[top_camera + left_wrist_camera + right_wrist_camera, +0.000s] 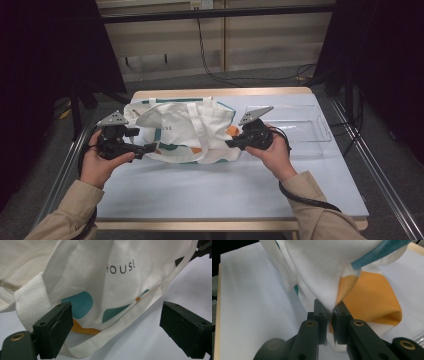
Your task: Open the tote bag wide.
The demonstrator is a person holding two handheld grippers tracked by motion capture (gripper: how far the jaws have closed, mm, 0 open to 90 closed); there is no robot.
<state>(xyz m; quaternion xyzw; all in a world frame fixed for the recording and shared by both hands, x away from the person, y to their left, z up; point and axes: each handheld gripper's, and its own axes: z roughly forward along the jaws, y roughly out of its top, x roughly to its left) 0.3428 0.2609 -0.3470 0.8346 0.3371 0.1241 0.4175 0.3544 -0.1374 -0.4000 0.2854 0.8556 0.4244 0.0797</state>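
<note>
Pinching woven cotton tote bag [322,272], right tool [331,311] clamped, perhaps canvas.

Beige sleeves [60,212], black claws with brass rivets, grey three-cornered plates [113,119].

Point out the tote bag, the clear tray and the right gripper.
tote bag [185,127]: high view, on its white front panel.
clear tray [320,131]: high view, on its right rim.
right gripper [331,311]: right gripper view, between its fingertips.
</note>
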